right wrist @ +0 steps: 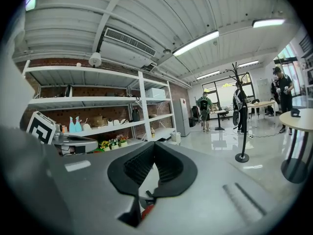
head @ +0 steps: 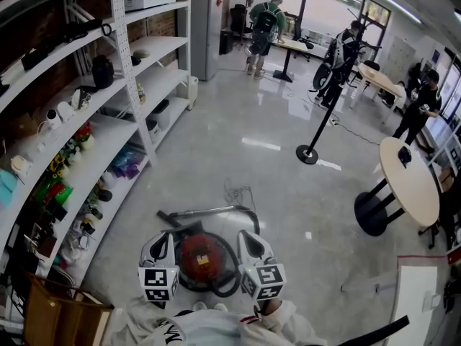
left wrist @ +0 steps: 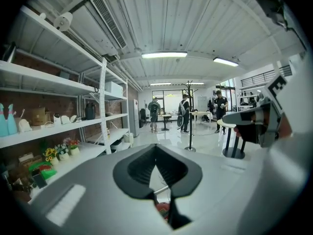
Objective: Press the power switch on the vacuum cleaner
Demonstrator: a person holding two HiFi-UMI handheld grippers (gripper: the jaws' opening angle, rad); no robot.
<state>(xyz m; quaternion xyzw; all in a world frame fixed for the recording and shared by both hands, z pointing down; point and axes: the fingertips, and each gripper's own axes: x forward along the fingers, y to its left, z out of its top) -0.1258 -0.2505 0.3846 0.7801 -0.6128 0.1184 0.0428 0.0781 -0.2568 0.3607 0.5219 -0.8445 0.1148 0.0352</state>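
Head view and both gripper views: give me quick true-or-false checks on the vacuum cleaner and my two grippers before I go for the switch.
1. The red vacuum cleaner sits on the floor. True.
2. In the head view it lies between the left gripper and the right gripper. True.
3. The left gripper is clamped on the vacuum cleaner. False: its jaws are together on nothing.
4. The right gripper's jaws stand wide apart. False: they are together.

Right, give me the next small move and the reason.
Probably tip the right gripper down toward the vacuum. It sits beside the red body with jaws shut, yet its camera looks out across the room, so the switch isn't lined up.
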